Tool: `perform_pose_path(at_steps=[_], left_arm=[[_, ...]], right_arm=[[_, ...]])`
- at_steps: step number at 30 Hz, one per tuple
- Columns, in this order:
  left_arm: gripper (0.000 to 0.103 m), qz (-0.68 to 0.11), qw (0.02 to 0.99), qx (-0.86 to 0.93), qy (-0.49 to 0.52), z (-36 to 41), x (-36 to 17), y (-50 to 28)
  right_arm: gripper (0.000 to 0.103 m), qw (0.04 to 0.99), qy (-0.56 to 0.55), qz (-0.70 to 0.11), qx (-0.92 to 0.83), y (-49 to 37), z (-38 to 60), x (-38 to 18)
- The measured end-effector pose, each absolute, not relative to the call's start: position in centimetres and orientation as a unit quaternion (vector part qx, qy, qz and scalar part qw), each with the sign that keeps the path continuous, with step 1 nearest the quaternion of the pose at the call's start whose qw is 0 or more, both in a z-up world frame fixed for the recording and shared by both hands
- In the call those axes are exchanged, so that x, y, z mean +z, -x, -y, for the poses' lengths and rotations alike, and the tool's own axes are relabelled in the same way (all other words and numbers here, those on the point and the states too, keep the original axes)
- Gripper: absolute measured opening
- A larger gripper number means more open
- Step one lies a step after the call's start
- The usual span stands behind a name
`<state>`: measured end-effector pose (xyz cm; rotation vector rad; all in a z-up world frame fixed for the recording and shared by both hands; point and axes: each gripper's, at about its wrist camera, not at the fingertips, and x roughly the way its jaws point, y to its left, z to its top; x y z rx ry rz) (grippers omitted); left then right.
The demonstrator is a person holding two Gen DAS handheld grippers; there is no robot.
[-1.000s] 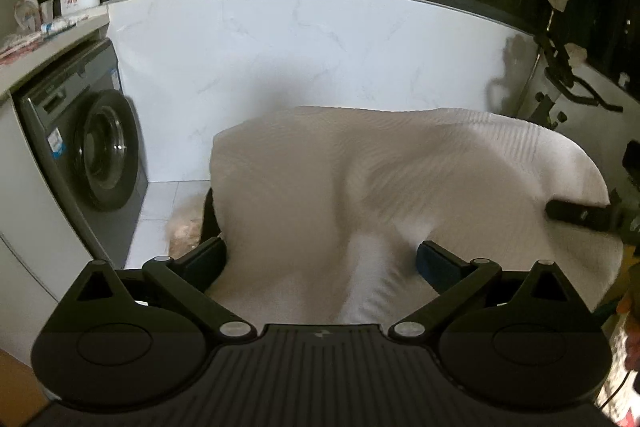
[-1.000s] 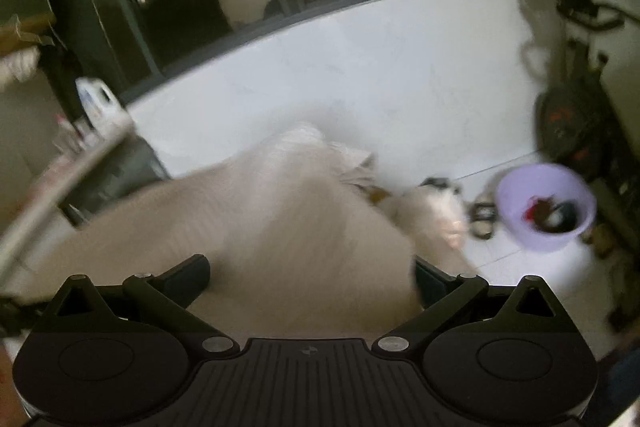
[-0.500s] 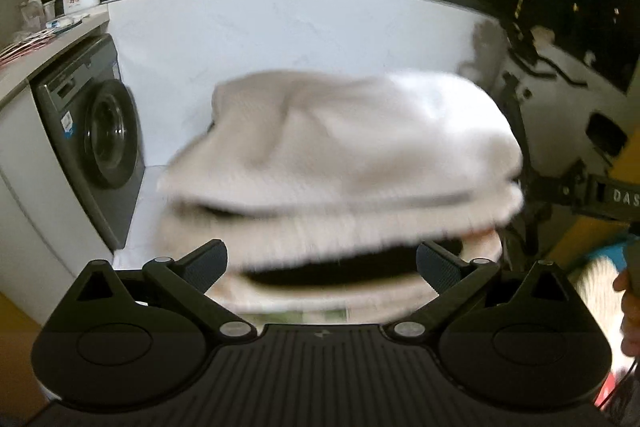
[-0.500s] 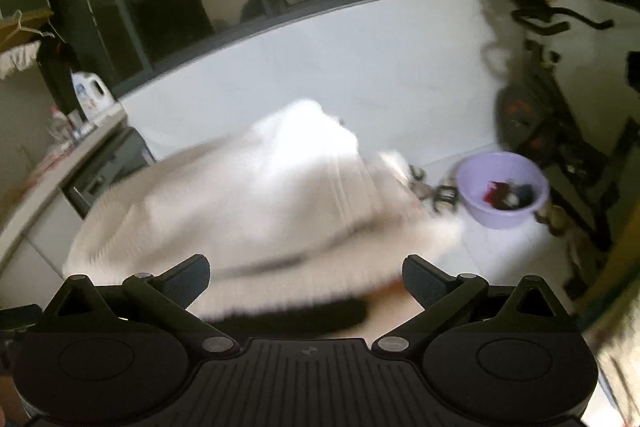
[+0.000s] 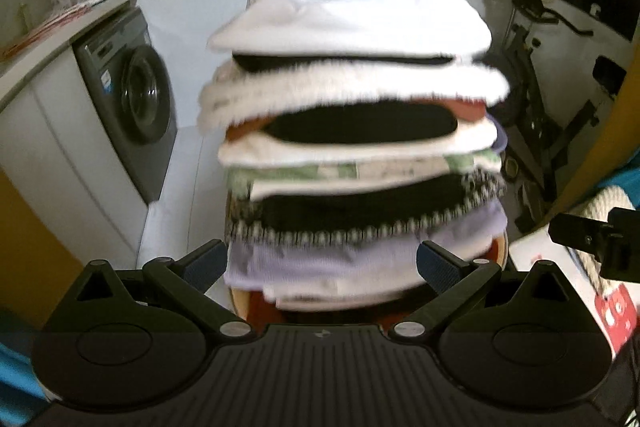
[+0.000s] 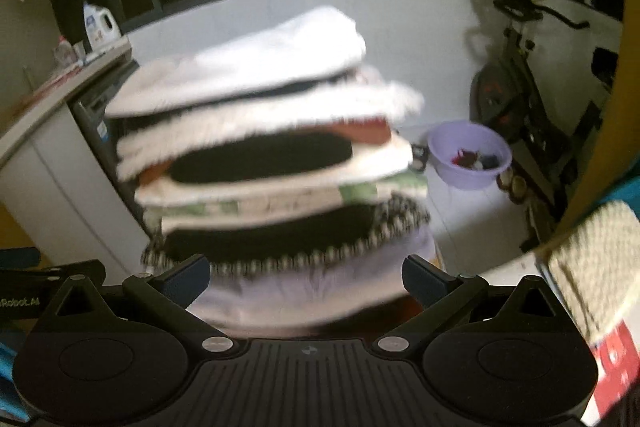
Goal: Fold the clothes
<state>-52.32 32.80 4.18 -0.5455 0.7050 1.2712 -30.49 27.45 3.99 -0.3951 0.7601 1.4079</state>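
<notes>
On top of the pile (image 5: 356, 147) now lies the white garment (image 5: 352, 23); left tool (image 5: 322, 264) and right tool (image 6: 306, 274) are wide open, empty, so this piece looks finished.

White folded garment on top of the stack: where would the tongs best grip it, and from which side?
Judging from both views, take the white folded garment by its near edge, coming from the camera side, level with the top layer. That edge overhangs the black layer beneath, so one finger could probably slide under. Both the left tongs and the right tongs are open and low.
</notes>
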Motion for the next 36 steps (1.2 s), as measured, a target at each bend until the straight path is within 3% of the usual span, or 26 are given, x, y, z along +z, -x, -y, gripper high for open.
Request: perform_pose_path(at_steps=[13,36], left_arm=[[0.103,-0.34,0.687,0.591,0.249,-24.6,3.1,51.3],[0.103,-0.322,0.667,0.6,0.304,-19.7,4.2,47.5]], right_arm=[[0.102,0.675,0.212,-0.329,0.626,32.9,-18.2,4.5],[0.102,0.662,0.191,-0.31,0.655,28.1,-14.5,6.5]])
